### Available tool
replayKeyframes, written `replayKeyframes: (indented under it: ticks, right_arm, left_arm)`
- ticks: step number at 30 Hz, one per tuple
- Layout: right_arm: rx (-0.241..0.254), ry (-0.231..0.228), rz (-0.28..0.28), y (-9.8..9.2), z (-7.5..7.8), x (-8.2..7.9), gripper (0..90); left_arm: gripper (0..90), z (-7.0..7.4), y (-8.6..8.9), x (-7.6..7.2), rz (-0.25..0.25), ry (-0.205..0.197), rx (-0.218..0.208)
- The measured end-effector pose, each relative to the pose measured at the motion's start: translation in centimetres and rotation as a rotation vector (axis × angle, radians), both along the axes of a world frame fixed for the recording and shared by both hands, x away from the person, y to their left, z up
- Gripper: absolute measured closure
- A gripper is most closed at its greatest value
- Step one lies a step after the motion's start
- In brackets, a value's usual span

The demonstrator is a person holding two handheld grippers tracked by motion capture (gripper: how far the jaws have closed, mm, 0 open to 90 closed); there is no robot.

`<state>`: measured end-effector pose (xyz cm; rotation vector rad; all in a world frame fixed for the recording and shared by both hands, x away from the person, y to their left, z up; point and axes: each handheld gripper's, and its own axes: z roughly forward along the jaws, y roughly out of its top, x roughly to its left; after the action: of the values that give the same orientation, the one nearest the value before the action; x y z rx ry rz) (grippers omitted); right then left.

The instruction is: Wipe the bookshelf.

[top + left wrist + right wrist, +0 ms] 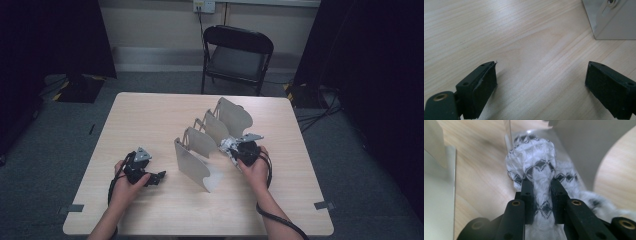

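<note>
The right gripper point(541, 187) had closed tight on a black-and-white patterned cloth point(535, 162), held between two panels of the grey folding rack point(200, 150) on the counter point(150, 115). It likely needed lowering squarely into that slot without nudging the panels. The left gripper point(541, 82) hung wide open, empty. The cloth's far end was hidden.

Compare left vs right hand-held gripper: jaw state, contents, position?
The left hand-held gripper has its jaws wide apart with bare table between them; the right hand-held gripper is clamped on a white-and-black patterned cloth. Left sits short of the grey divider rack; right is at it. Both are hand-held over the table.
</note>
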<state>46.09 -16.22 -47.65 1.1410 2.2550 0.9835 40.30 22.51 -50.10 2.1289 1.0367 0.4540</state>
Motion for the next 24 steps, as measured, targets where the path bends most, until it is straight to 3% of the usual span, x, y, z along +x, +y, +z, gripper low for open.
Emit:
replayKeyframes:
  ticks: [3,8,11,16,20,22,24]
  right_arm:
    - [0.043,-0.027,-0.006,-0.6,1.9,-0.2,77.0]
    - [0.051,-0.097,0.001,-0.5,5.8,-0.3,76.8]
    - [0.082,-0.124,0.005,-0.2,7.3,0.2,76.8]
    - [0.09,-0.152,-0.012,0.4,8.2,0.9,76.9]
    - [0.11,-0.162,-0.062,0.3,8.5,1.2,77.2]
    - [0.137,-0.17,-0.042,0.2,8.7,1.3,77.2]
    - [0.134,-0.178,-0.006,0.3,9.0,1.3,77.2]
  left_arm:
    - [10.0,0.0,-0.1,0.1,0.004,-0.001,-0.006]
    - [10.0,0.0,-0.1,0.1,0.004,-0.001,-0.006]
    - [10.0,0.0,-0.1,0.1,0.001,-0.002,-0.004]
    - [9.9,0.0,-0.1,0.1,0.002,-0.002,-0.005]
    - [10.0,0.0,-0.1,0.1,0.002,-0.002,-0.003]
    - [10.0,0.0,-0.1,0.1,0.001,-0.003,-0.001]
    - [10.0,0.0,-0.1,0.1,0.003,-0.003,-0.003]
